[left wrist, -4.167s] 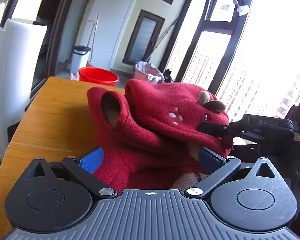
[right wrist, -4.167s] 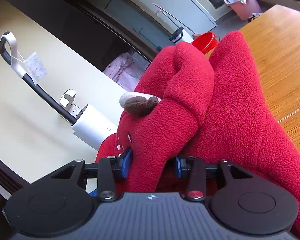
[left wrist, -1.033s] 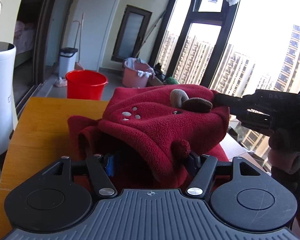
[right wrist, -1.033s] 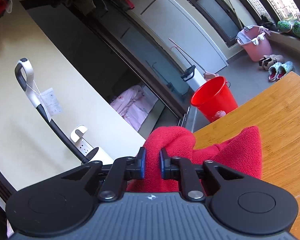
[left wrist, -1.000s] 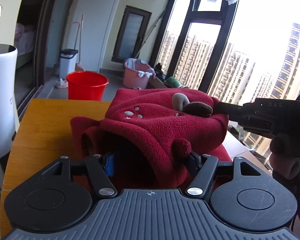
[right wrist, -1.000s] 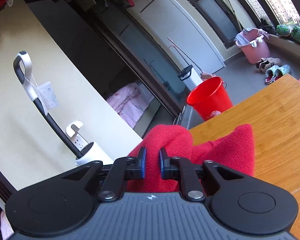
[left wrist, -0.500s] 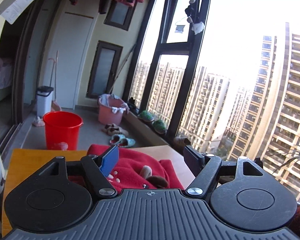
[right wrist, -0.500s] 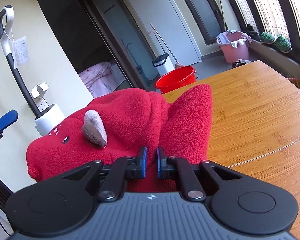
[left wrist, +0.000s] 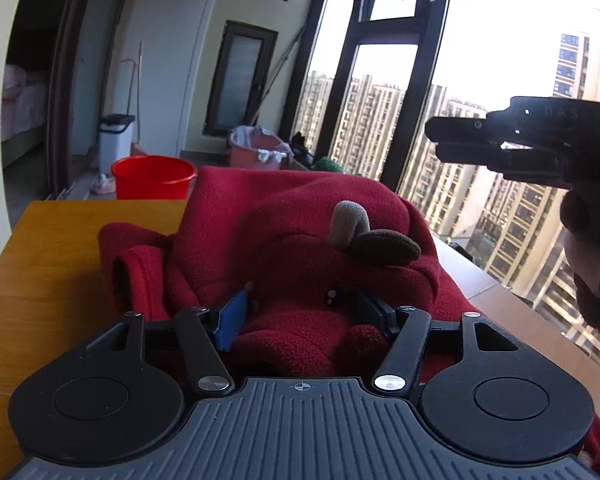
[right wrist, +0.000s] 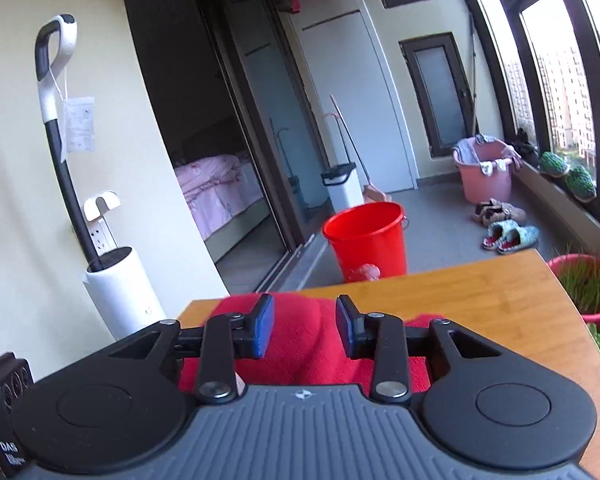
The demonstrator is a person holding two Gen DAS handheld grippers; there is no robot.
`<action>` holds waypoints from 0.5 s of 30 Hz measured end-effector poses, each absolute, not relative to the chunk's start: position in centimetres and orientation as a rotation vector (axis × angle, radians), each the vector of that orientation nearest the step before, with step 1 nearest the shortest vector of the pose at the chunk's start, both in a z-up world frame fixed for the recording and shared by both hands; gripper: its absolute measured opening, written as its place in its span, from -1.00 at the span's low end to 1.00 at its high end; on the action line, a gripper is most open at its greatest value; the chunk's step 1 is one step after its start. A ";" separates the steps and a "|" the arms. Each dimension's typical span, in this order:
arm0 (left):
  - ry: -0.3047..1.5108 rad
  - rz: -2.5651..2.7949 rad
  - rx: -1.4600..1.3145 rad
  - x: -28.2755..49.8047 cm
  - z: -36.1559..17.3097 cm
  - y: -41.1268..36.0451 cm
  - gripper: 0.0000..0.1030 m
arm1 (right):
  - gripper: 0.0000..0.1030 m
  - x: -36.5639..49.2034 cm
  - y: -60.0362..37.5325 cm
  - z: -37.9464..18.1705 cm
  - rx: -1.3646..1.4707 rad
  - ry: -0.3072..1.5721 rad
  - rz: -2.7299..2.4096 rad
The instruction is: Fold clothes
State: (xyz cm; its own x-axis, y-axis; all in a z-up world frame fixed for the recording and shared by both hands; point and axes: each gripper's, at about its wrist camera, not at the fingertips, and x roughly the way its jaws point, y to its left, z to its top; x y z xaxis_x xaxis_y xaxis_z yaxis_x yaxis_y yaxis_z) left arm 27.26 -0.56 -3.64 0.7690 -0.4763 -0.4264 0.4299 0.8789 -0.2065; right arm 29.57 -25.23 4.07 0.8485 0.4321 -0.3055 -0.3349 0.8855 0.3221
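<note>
1. At the left, the cuffed sleeve (left wrist: 140, 268) of the red fleece garment (left wrist: 284, 240) lies loose on the wooden surface (left wrist: 52, 264), sticking out toward the surface's left edge. If the next fold is made without tucking it in, the sleeve would likely end up outside the bundle.
2. In the middle, the left gripper (left wrist: 300, 312) is wide open with its blue pads on either side of a fleece bulge, holding nothing. Closing here could pinch several thick layers, or the stitched face details, and drag the whole heap instead of one layer.
3. The garment is a tall, rounded mound with a stuffed horn (left wrist: 350, 220) and a brown ear (left wrist: 384, 246) on top; such lumps would probably keep a fold from lying flat, so it may spring back.
4. At the right, the right gripper (right wrist: 304, 326) hangs above the red fabric, partly open and empty. The garment reaches toward the surface's right edge, where a careless pull could slide it off.
</note>
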 end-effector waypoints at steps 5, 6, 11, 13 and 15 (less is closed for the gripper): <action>0.484 -0.488 -0.102 27.4 -3.5 -0.5 0.42 | 0.06 35.0 -20.7 2.8 0.255 0.462 0.479; 0.482 -0.487 -0.102 27.3 -3.5 -0.5 0.43 | 0.06 36.1 -20.0 1.1 0.233 0.526 0.462; 0.487 -0.500 -0.102 27.4 -3.7 -0.5 0.53 | 0.06 36.5 -18.2 -4.0 0.083 0.574 0.415; 0.487 -0.502 -0.096 27.3 -3.7 -0.6 0.55 | 0.06 36.2 -18.2 -3.8 0.076 0.570 0.417; 0.488 -0.502 -0.095 27.3 -3.6 -0.7 0.56 | 0.06 36.1 -18.4 -3.4 0.081 0.576 0.422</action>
